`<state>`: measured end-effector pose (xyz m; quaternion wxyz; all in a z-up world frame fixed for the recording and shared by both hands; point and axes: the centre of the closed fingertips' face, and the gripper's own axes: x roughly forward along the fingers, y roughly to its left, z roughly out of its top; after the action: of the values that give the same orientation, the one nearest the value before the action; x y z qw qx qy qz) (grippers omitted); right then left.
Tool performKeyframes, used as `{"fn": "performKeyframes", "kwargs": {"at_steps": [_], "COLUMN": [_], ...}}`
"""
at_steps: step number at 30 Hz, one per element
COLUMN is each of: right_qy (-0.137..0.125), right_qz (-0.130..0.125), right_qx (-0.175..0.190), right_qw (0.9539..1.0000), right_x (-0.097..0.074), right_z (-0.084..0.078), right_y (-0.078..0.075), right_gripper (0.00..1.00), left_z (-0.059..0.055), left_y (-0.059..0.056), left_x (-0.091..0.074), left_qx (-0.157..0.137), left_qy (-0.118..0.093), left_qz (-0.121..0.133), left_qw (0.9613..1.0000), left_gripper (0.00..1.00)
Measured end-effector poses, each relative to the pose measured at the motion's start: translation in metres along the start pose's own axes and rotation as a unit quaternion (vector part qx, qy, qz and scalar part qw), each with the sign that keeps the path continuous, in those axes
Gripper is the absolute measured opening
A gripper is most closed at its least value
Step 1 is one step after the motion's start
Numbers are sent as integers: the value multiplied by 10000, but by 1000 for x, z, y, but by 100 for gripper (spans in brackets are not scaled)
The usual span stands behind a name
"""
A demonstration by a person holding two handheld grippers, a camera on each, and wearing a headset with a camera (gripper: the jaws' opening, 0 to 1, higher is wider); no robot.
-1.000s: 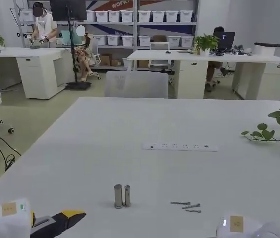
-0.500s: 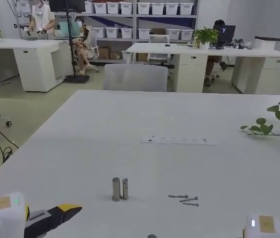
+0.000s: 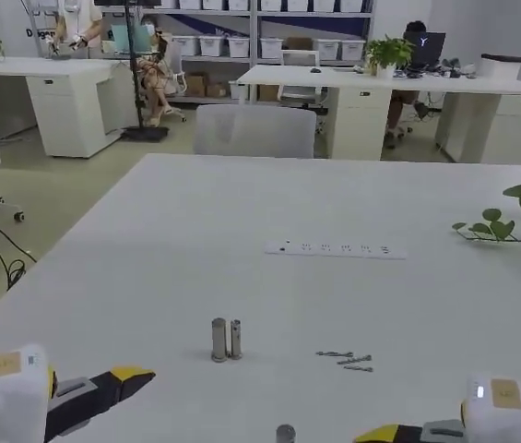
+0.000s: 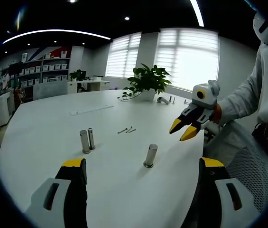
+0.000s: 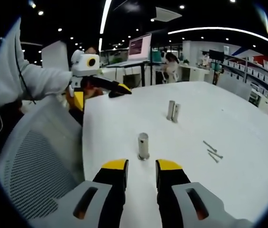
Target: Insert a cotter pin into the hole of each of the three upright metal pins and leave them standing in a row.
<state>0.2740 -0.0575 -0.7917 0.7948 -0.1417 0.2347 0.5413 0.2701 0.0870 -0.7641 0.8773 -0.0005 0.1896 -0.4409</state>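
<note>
Left gripper view, left hand-held gripper (image 4: 143,164) wide apart, right hand-held gripper (image 4: 181,134) narrowly apart, pin (image 4: 150,156) upright

Head view: high over the near edge of the bench (image 3: 242,212), facing forward and down toward the shelving (image 3: 242,41).
Left gripper view: low at the bench's left near corner, facing across toward the windows (image 4: 186,57); right hand-held gripper (image 4: 181,133) in frame.
Right gripper view: low, facing the opposite way, close to the lone pin (image 5: 143,146); left hand-held gripper (image 5: 120,89) in frame.
Shared by all three: lone pin, paired pins (image 3: 226,340), cotter pins (image 3: 346,359).
</note>
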Motion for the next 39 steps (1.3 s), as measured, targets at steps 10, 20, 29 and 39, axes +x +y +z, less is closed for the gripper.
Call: {"fn": "performKeyframes", "kwargs": {"at_steps": [10,20,29,39], "right_qy": [211,526,718,906], "right_qz": [-126,-323,-421,-331], "right_qx": [-70,-186,-287,-308], "right_qw": [9997,9979,9961,9949], "right_x": [5,17,32,50], "right_z": [-1,-2,-1,-2], "right_y": [-50,-111,-152,-170], "right_gripper": [35,37,34,27], "left_z": [-2,-1,-2,-5], "left_y": [2,3,5,9], "left_x": [0,0,-3,-5], "left_qx": [-59,-114,-173,-235], "left_qy": [15,18,31,61], "left_qz": [14,50,97,136], "left_qw": [10000,9999,9998,9996], "left_gripper": [99,98,98,98]}}
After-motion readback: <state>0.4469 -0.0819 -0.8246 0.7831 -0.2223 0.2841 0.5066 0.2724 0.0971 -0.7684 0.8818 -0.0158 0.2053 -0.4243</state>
